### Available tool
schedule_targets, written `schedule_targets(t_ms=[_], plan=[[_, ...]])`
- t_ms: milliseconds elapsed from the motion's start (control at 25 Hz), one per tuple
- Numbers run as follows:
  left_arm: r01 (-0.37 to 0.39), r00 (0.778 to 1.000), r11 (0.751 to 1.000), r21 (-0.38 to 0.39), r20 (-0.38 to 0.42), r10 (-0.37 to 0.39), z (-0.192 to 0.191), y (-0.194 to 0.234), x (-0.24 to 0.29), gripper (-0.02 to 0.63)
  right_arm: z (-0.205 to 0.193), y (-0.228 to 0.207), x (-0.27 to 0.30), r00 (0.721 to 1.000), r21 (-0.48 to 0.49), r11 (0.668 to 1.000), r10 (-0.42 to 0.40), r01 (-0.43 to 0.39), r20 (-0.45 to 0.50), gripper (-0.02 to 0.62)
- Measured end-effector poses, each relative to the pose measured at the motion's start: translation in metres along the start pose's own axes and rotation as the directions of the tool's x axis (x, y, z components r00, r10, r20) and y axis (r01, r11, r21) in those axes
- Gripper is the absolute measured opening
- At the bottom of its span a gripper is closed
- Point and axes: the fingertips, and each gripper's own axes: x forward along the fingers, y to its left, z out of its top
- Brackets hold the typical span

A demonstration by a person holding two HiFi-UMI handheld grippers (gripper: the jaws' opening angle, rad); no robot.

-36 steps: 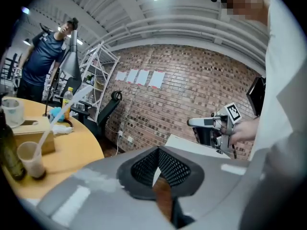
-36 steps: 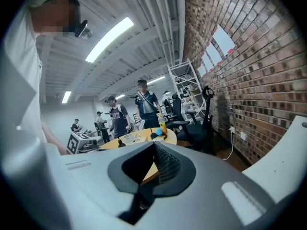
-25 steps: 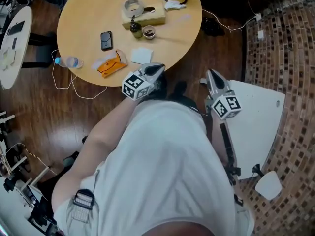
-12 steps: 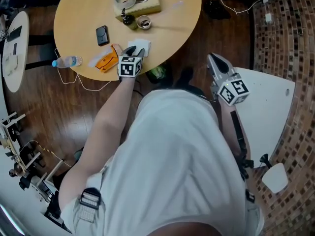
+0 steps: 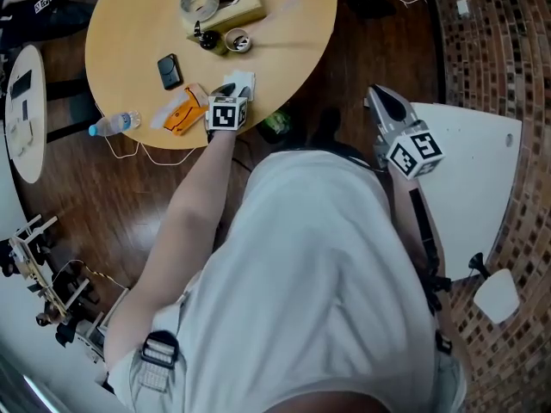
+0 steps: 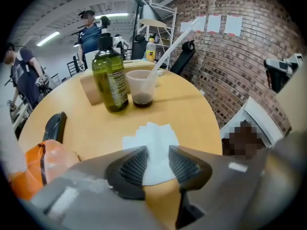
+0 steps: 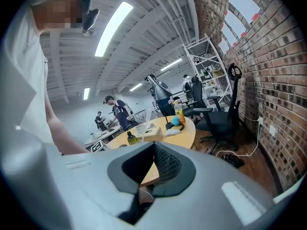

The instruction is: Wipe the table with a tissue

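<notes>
Lower edge of the round, smooth wooden counter (image 5: 284,33), head view: the left gripper (image 5: 234,89) is down over the white tissue (image 5: 246,79), so this is the pickup step! The right gripper (image 5: 380,100) hangs at right, off the wood. Left gripper view: its jaws have just been opening, ribbed black pads (image 6: 133,166) astride the thin, soft, folded sheet, not pinching. Next, I reckon: press down, close gently. Right gripper view: jaws together, nothing held.
</notes>
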Motion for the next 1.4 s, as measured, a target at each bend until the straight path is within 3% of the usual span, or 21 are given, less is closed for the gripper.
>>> schedule_targets(t_ms=[120,280,400,520,720,800,960,1160,1320,1400], plan=[[0.02,1.0,0.999,0.026,-0.011,-0.02,0.0,-0.012,0.002,0.061,0.0,0.001,-0.003,1.0,0.006,1.0,-0.014,0.014,0.004,0.008],[0.048,0.998,0.998,-0.051,0.033,-0.046,-0.001,-0.014,-0.003,0.05,0.002,0.006,-0.006,0.999,0.004,1.0,-0.029,0.029,0.018,0.008],[0.109,0.99,0.993,-0.047,0.099,-0.103,0.006,-0.022,-0.012,0.046,0.001,0.009,-0.011,0.998,0.004,0.999,-0.052,0.052,0.029,0.008],[0.21,0.963,0.977,-0.031,0.182,-0.201,0.024,-0.041,-0.025,0.046,0.001,0.012,-0.018,0.995,0.014,0.996,-0.085,0.085,0.051,0.008],[0.354,0.896,0.934,0.037,0.274,-0.35,0.048,-0.077,-0.043,0.044,-0.002,0.024,-0.031,0.986,0.013,0.989,-0.148,0.148,0.078,0.008],[0.414,0.867,0.908,0.065,0.276,-0.415,0.041,-0.094,-0.046,0.043,-0.016,0.031,-0.044,0.977,0.026,0.98,-0.197,0.196,0.085,0.008],[0.557,0.777,0.811,0.181,0.23,-0.585,0.042,-0.146,-0.046,0.043,-0.043,0.037,-0.089,0.924,0.058,0.93,-0.367,0.363,0.108,0.008],[0.573,0.751,0.766,0.29,0.189,-0.633,0.053,-0.179,-0.058,0.043,-0.05,0.042,-0.11,0.903,0.088,0.915,-0.403,0.394,0.146,0.008],[0.63,0.687,0.685,0.366,0.148,-0.711,0.052,-0.212,-0.056,0.043,-0.064,0.041,-0.14,0.865,0.113,0.877,-0.48,0.468,0.145,0.008],[0.658,0.648,0.625,0.421,0.106,-0.754,0.054,-0.232,-0.06,0.043,-0.066,0.042,-0.154,0.841,0.125,0.854,-0.52,0.506,0.151,0.008]])
